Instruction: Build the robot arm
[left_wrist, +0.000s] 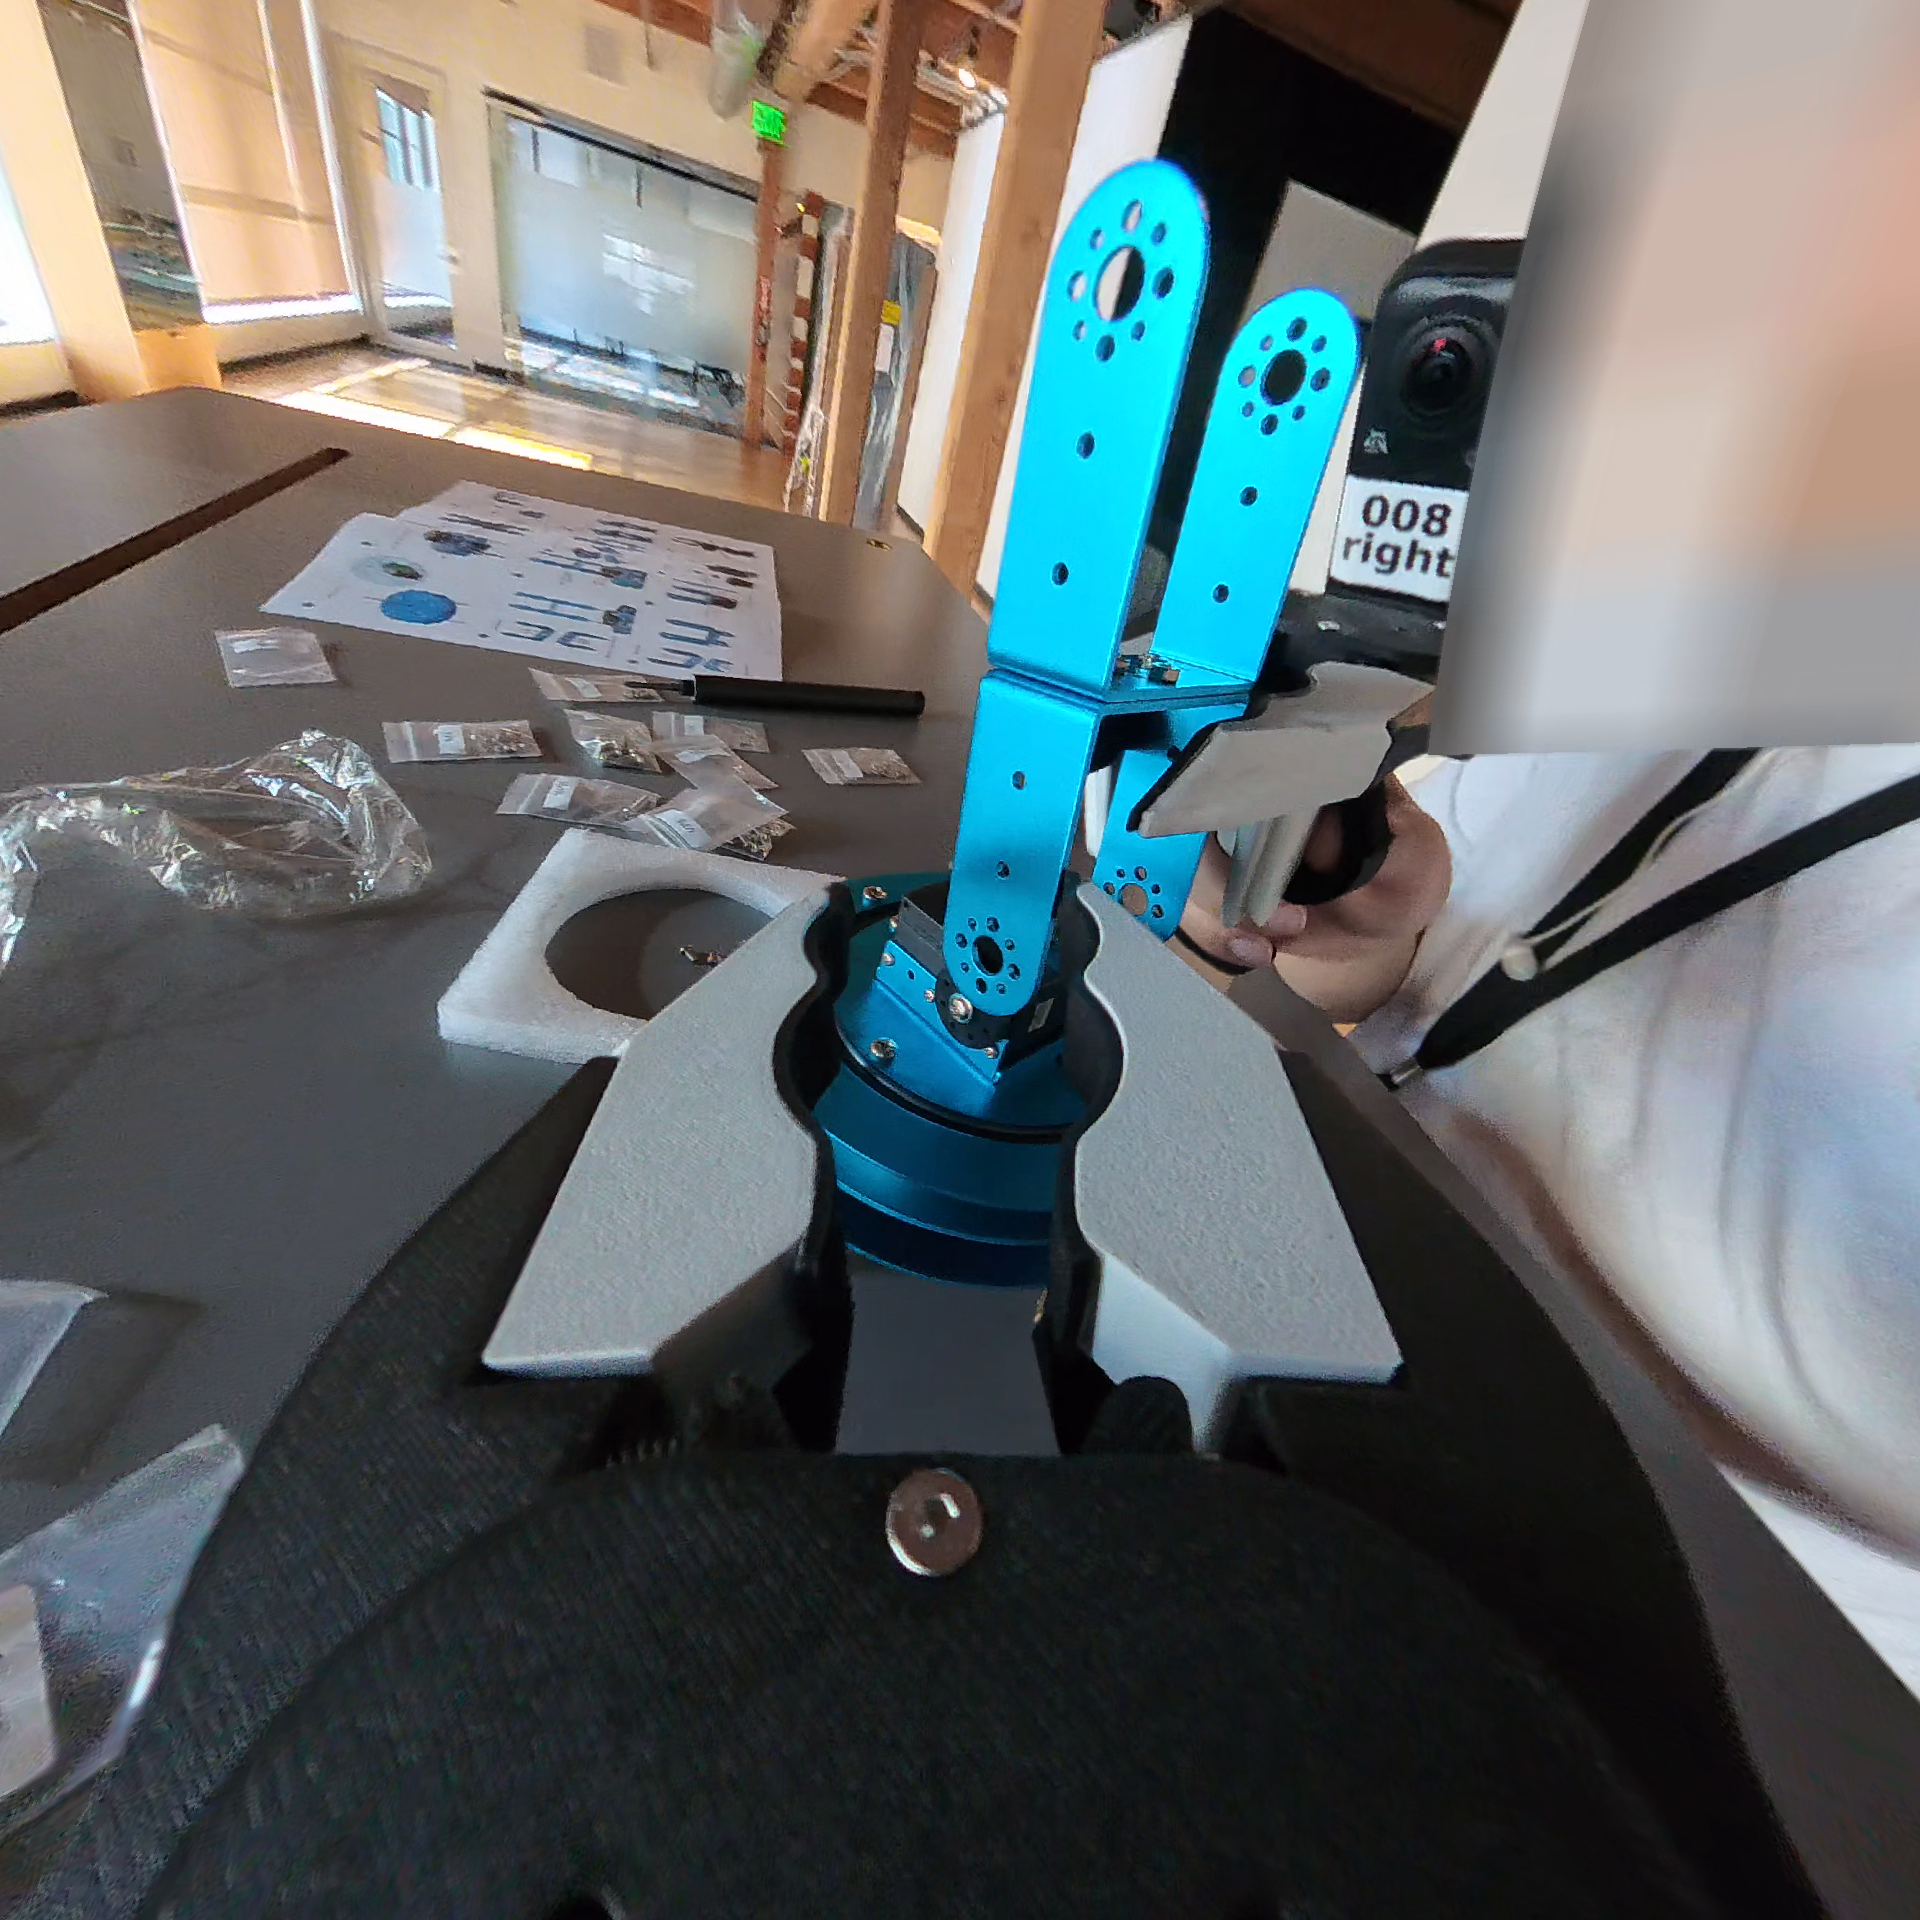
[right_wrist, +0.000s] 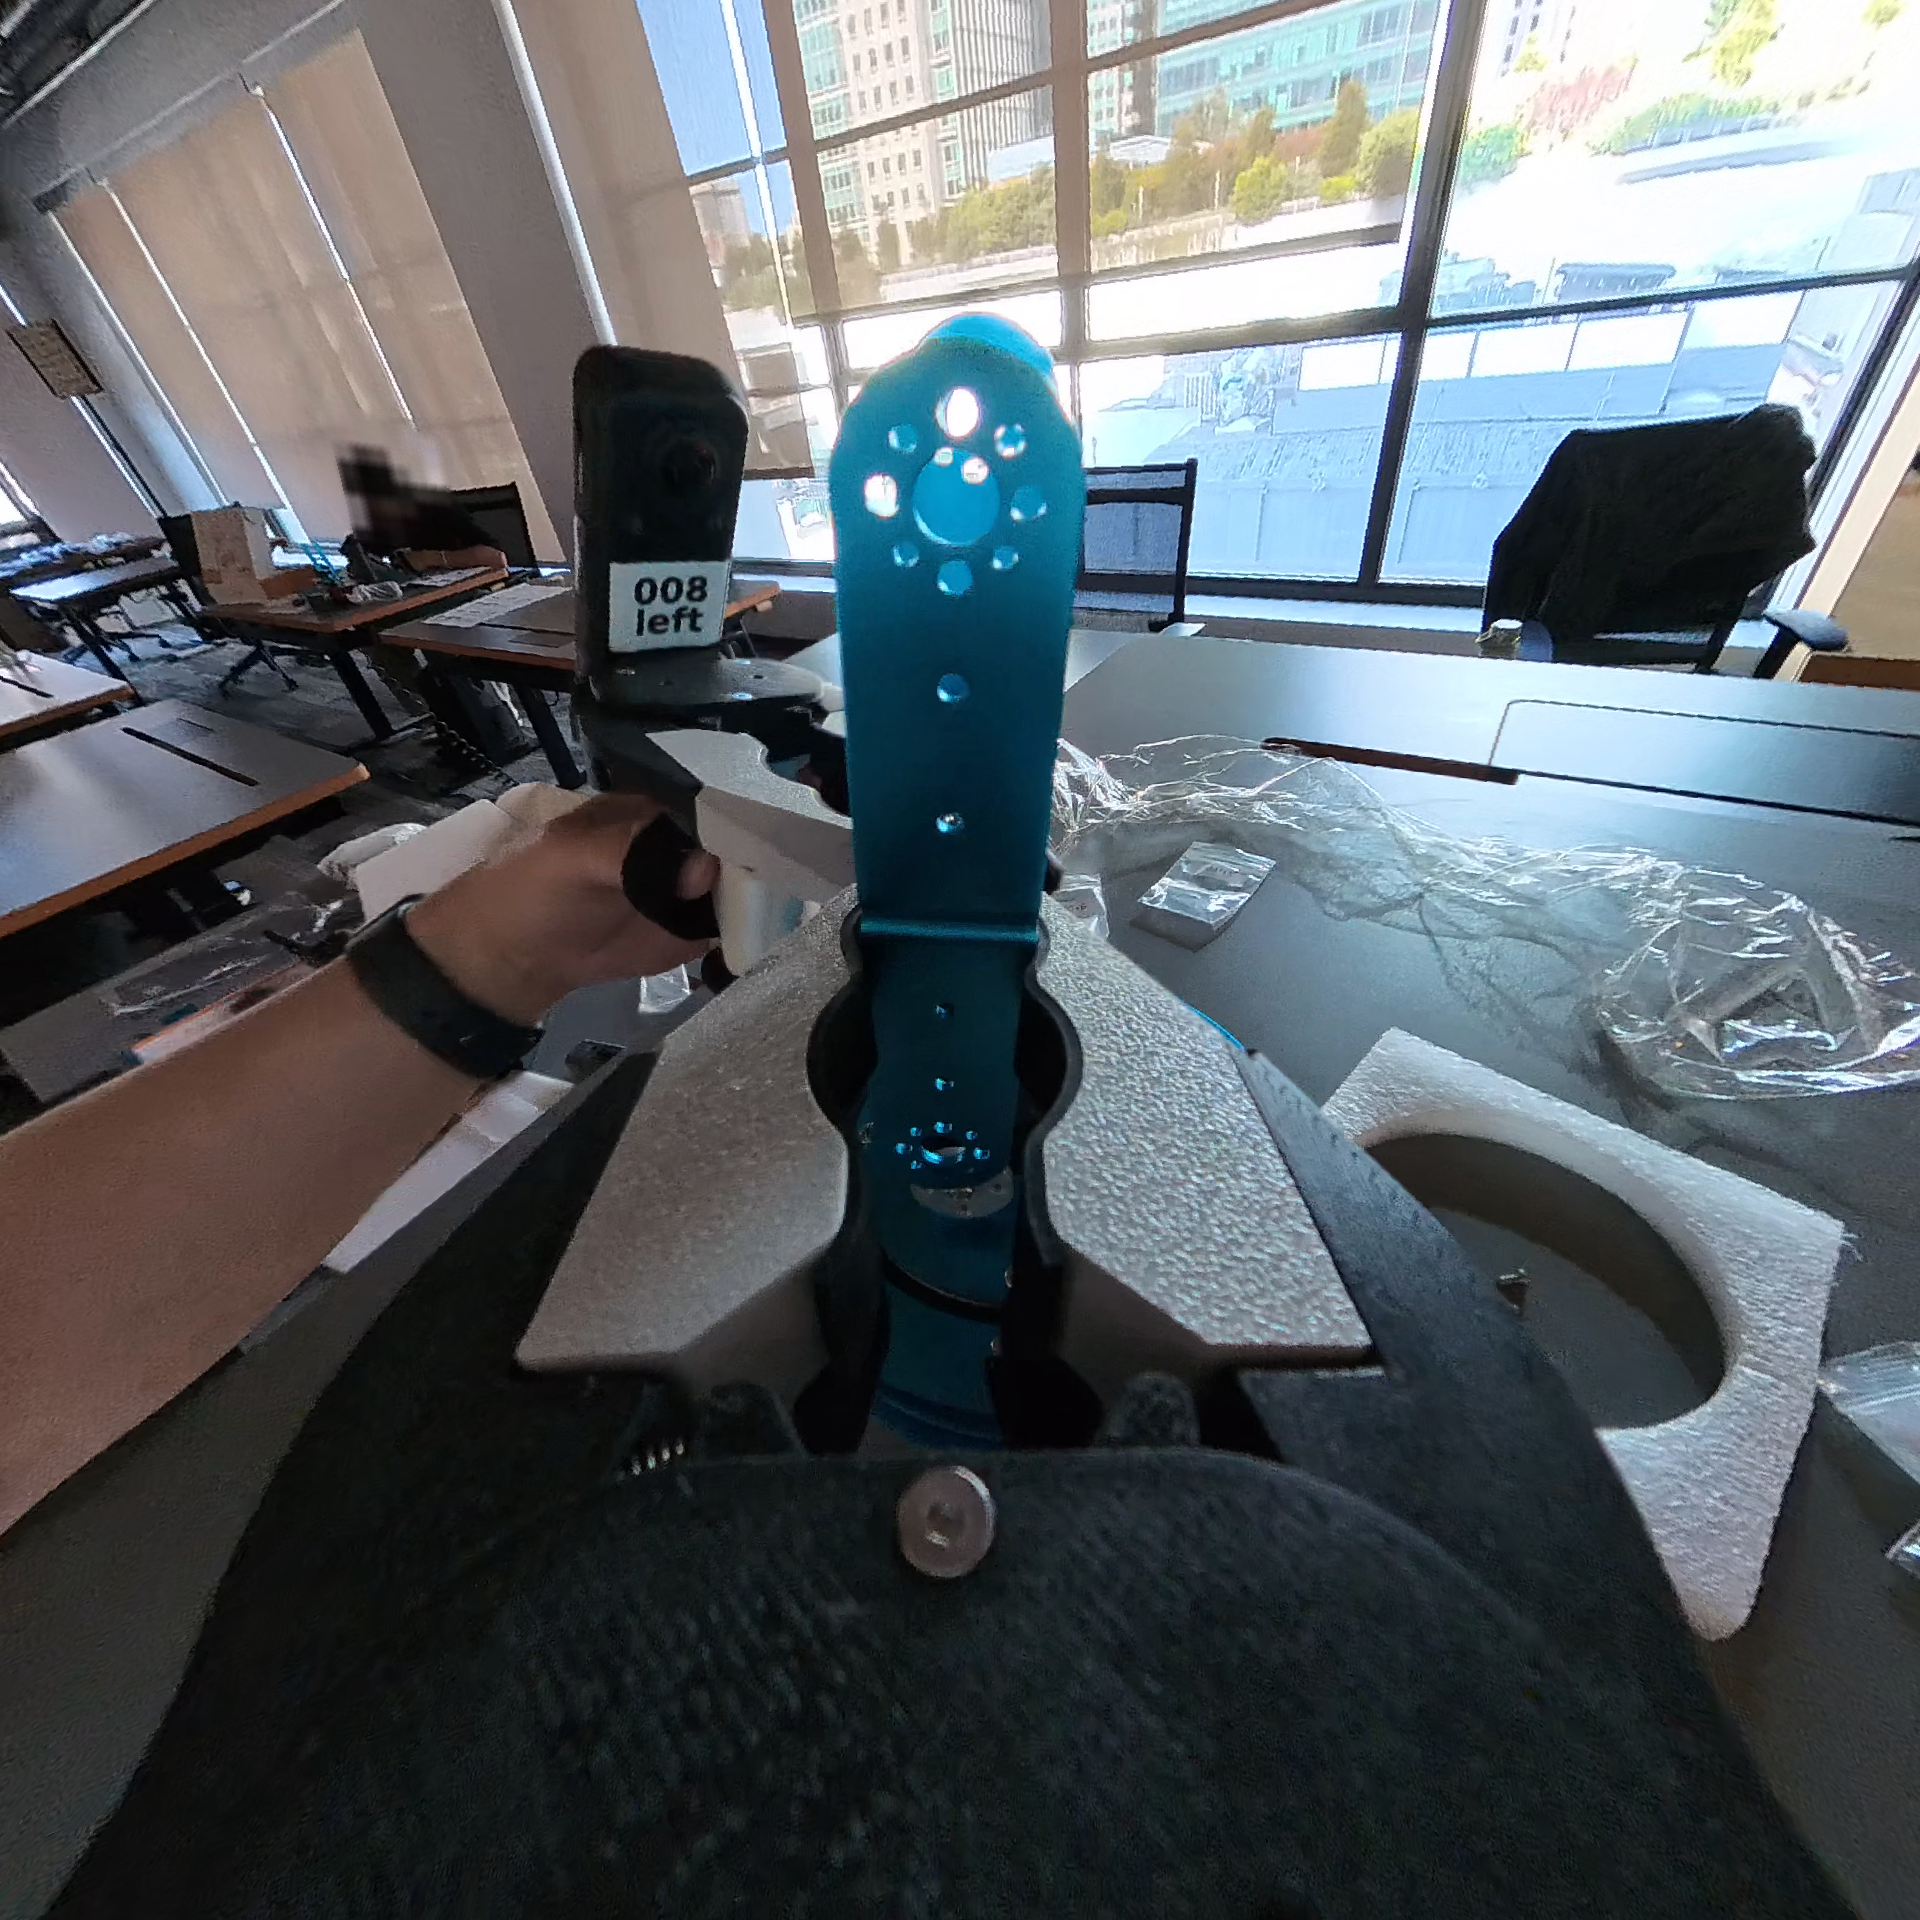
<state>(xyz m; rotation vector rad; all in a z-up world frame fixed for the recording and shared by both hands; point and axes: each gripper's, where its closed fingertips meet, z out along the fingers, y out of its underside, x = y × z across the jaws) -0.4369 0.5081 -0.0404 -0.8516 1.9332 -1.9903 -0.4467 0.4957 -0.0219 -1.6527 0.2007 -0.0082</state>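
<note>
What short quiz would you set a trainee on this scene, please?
1. True or false: the left gripper grips the blue round base.
2. The right gripper holds: A) the blue bracket; B) a cup; C) a spoon.
3. Fill in: the white foam piece lies on the ___.

Key: 1 true; 2 A; 3 table.

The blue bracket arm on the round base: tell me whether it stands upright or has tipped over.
Upright, leaning slightly. The blue bracket arm rises from its round base on the table, its rounded ends topmost; the left gripper flanks the base.
</note>
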